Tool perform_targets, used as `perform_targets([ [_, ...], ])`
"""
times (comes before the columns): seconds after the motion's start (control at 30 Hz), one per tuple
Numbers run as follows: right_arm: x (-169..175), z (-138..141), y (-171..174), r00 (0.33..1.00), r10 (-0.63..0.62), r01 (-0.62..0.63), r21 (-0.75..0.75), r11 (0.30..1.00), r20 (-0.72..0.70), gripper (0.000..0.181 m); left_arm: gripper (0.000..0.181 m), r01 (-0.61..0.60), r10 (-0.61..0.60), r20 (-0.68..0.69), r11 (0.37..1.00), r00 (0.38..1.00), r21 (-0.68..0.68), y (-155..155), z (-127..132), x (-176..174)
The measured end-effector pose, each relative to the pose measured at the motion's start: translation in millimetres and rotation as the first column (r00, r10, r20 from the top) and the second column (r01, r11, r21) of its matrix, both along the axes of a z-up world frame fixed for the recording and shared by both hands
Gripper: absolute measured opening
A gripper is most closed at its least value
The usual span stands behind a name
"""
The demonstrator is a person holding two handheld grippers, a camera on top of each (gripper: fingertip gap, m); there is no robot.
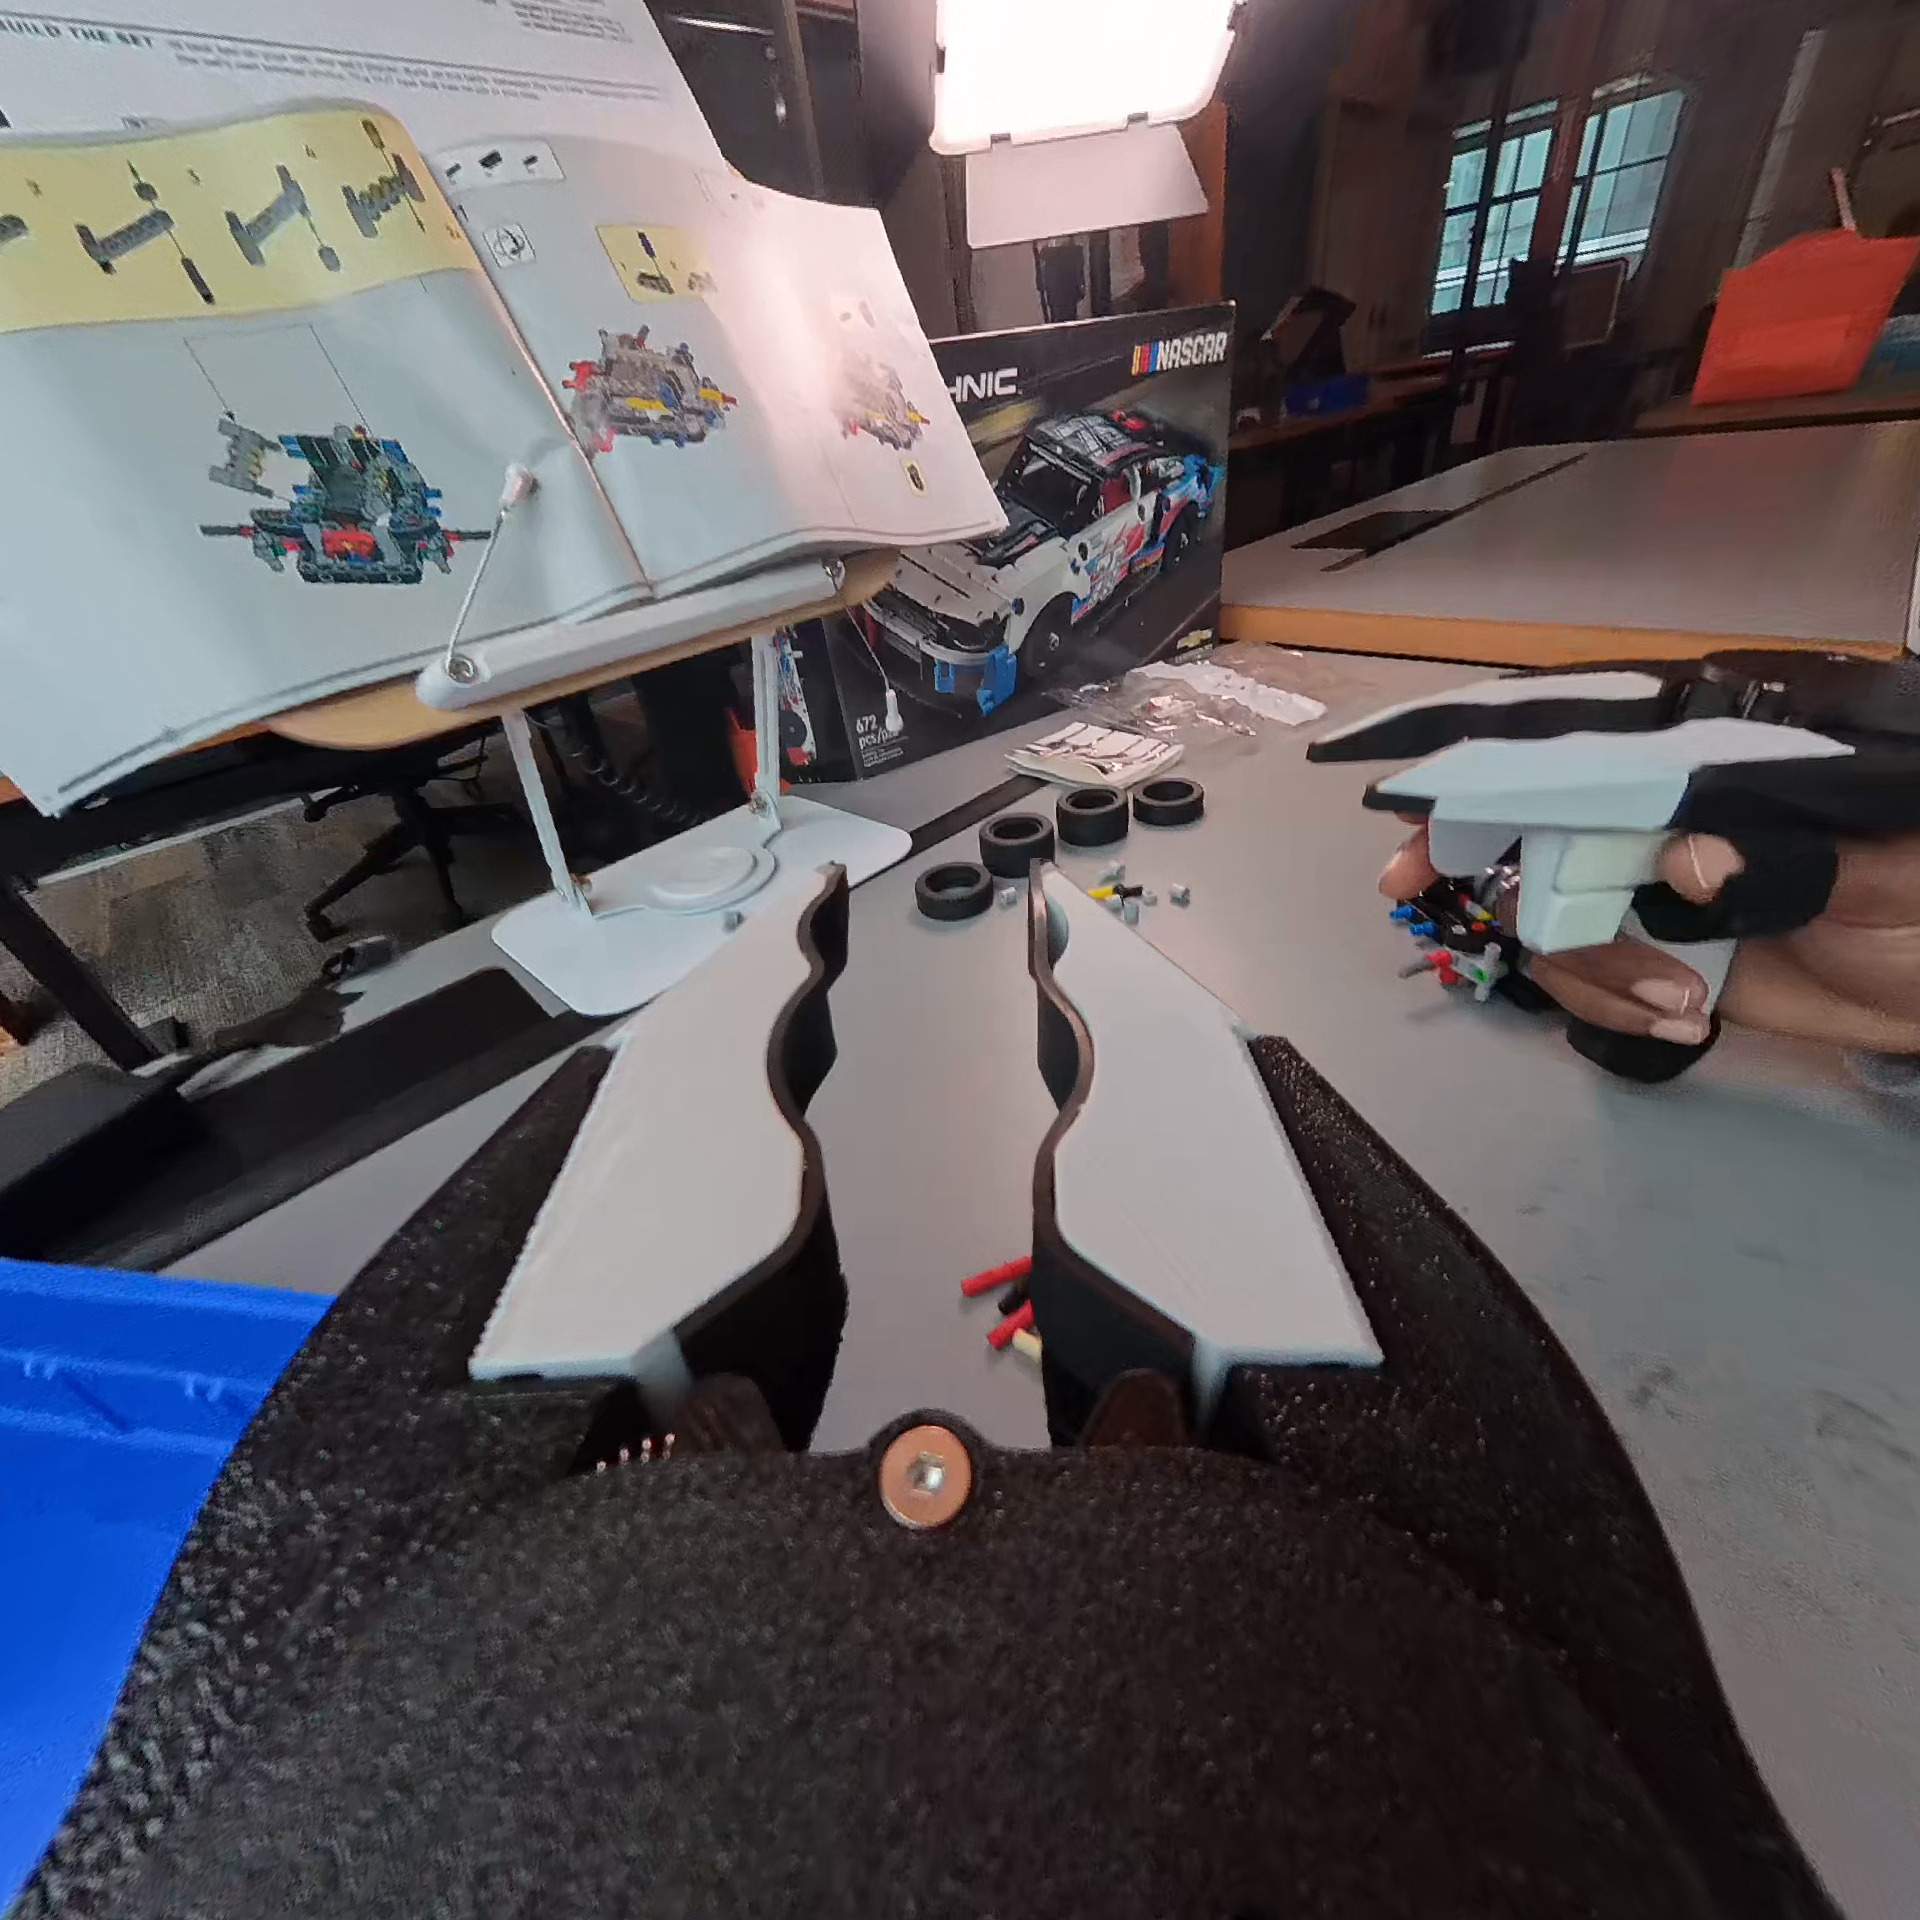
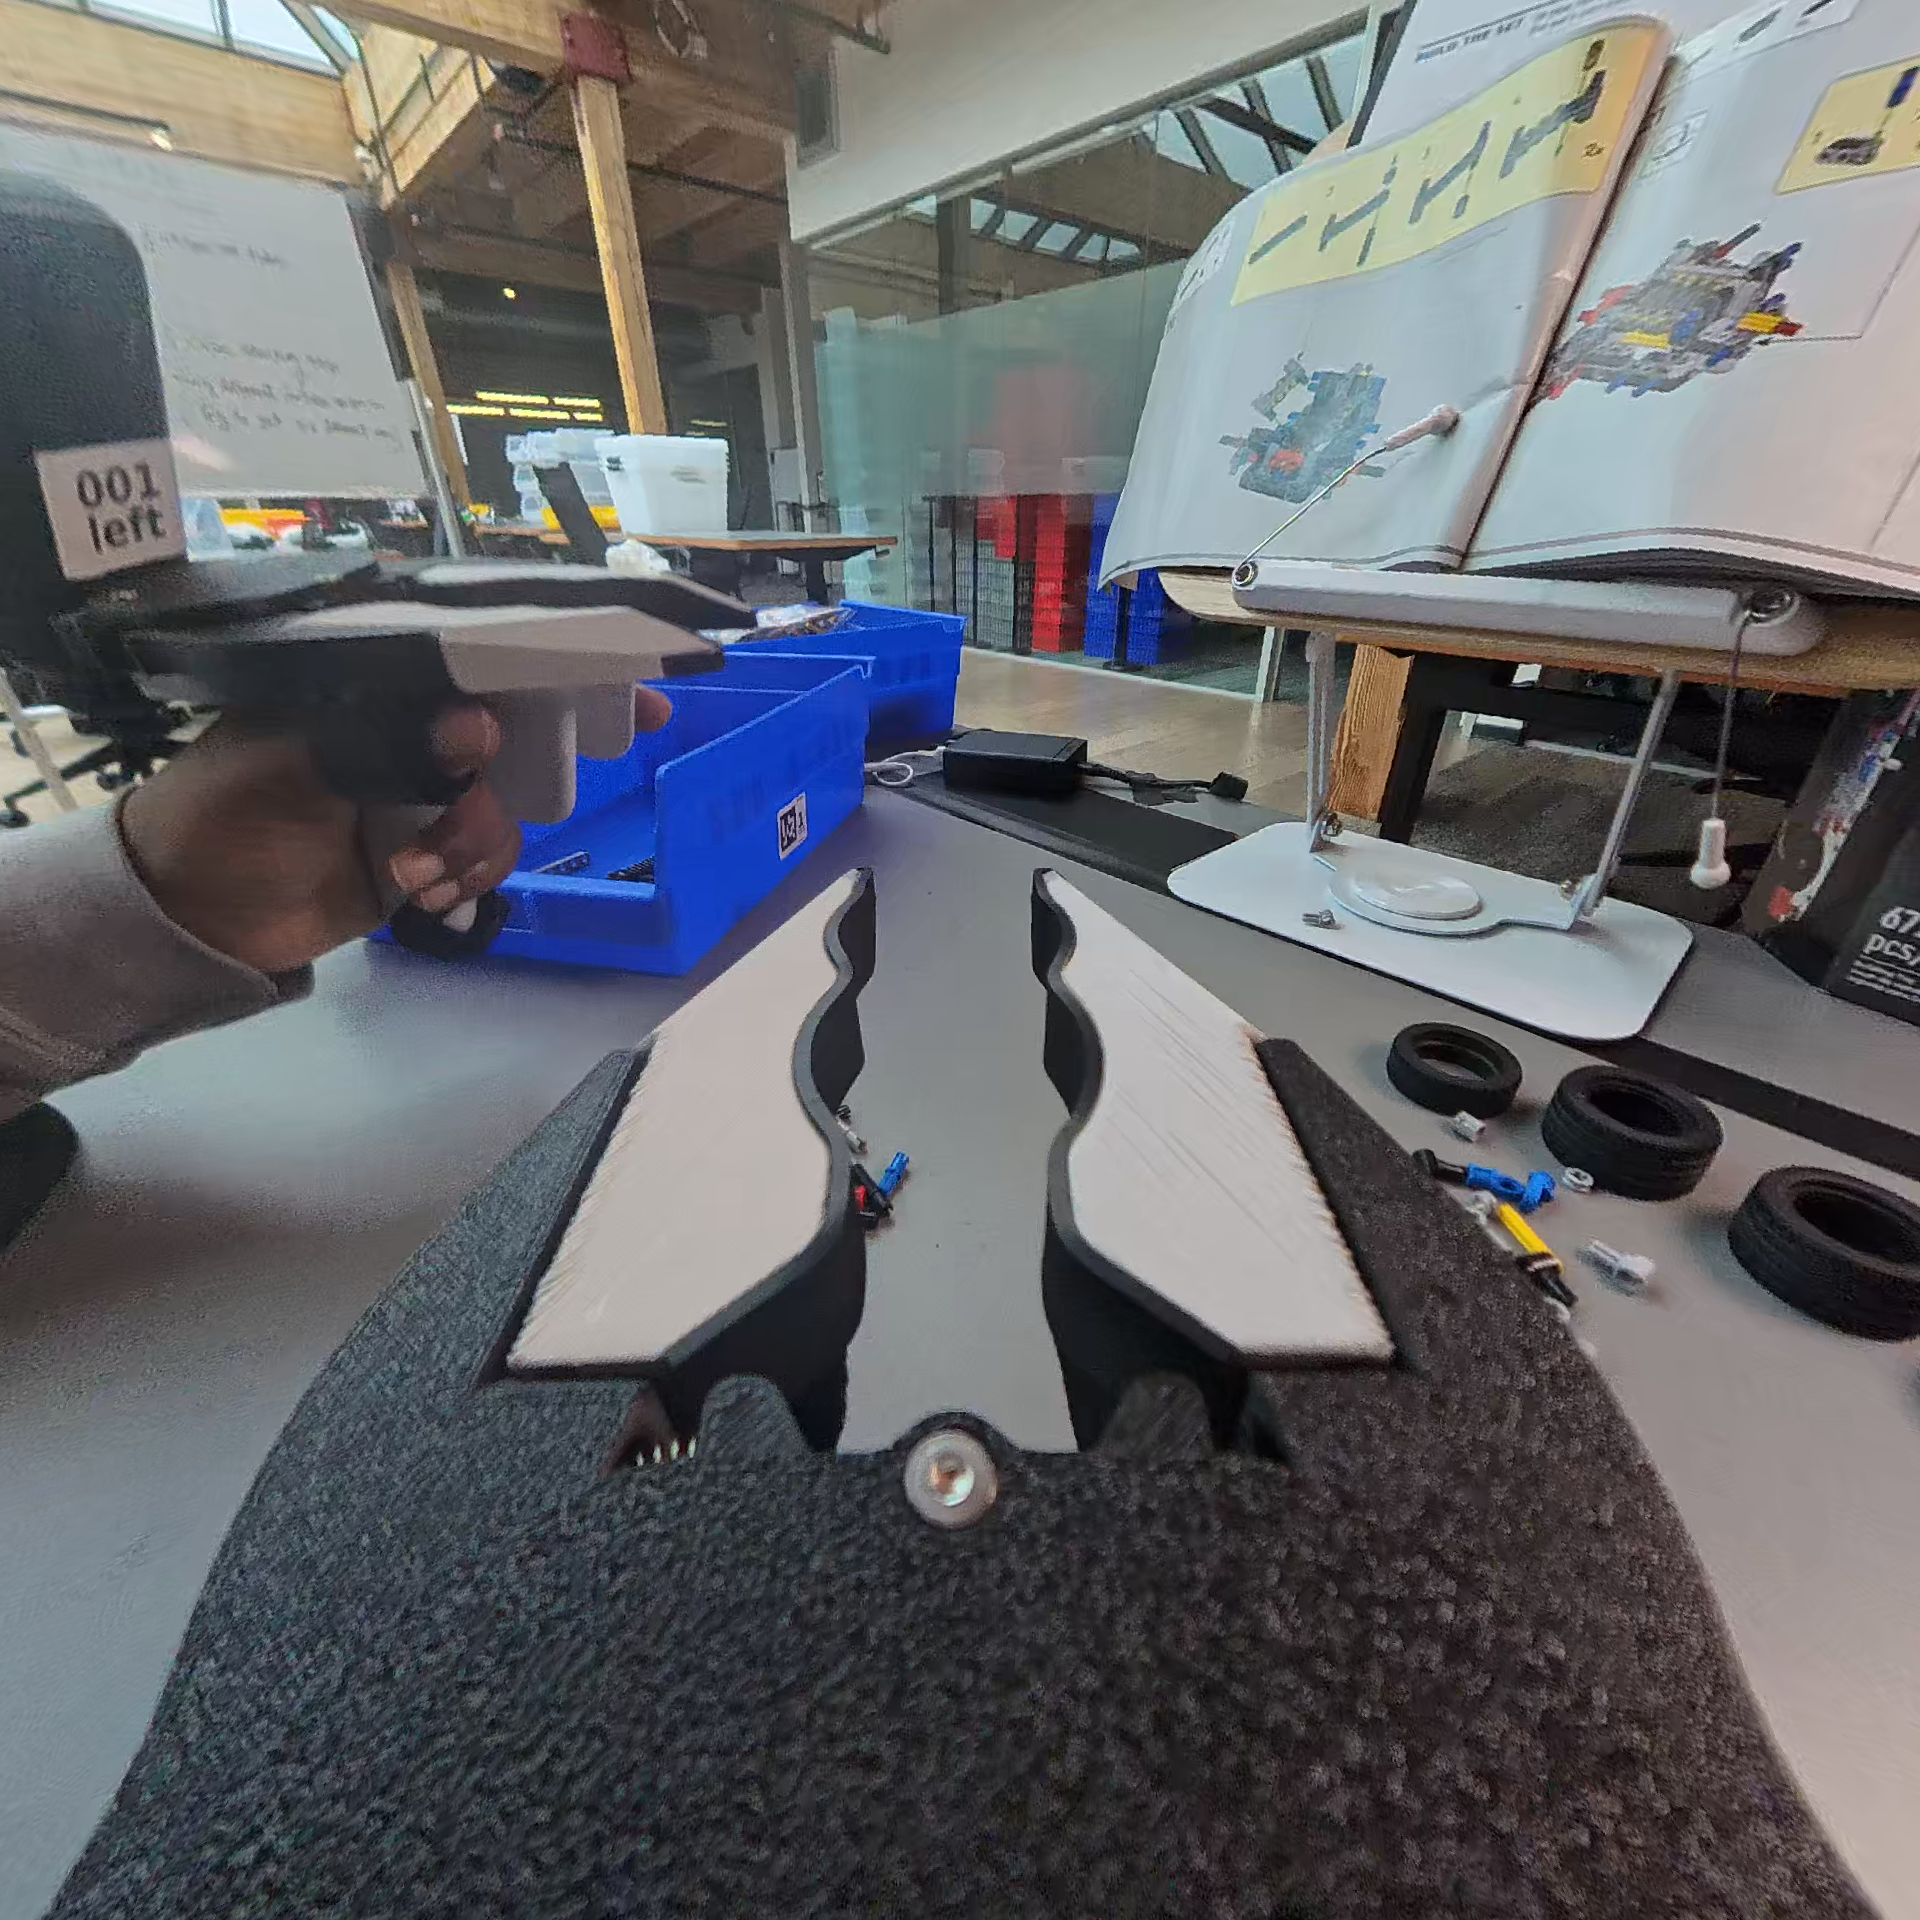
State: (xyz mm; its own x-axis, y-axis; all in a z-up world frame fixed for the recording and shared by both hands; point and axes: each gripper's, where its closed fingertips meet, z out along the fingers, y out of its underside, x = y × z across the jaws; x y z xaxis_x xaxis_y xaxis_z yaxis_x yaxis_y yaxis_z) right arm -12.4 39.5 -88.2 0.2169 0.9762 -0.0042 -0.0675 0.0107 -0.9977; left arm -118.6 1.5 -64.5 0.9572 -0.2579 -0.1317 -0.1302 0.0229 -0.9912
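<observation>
Left wrist view: left claw [image 1: 935, 883] wide, empty, tyres [image 1: 1016, 842] just ahead; right claw [image 2: 951, 894] wide, empty, above worktop [image 2: 312, 1195].

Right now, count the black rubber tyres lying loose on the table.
4, in a curved row on the grey table beyond the left tool: tyre one, tyre two, tyre three, tyre four. The right wrist view shows only three; none seems hidden.

Black tyres [image 1: 1091, 814]; open booklet [image 1: 312, 395] on stand [image 1: 707, 904]
</observation>
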Motion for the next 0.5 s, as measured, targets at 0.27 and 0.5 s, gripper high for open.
perform_targets([
  [0.27, -85, 85, 99, 0.987, -0.073, 0.047, 0.177, 0.983, 0.142, 0.037, 0.037, -0.137, 0.103, -0.163, 0.967, 0.981, -0.213, 166, 83, -64],
  [0.5, -144, 100, 203, 0.945, -0.251, 0.202, 0.229, 0.952, 0.212, 0.036, 0.03, -0.248, 0.144, -0.305, 0.909, 0.941, -0.334, 269, 36, -107],
])
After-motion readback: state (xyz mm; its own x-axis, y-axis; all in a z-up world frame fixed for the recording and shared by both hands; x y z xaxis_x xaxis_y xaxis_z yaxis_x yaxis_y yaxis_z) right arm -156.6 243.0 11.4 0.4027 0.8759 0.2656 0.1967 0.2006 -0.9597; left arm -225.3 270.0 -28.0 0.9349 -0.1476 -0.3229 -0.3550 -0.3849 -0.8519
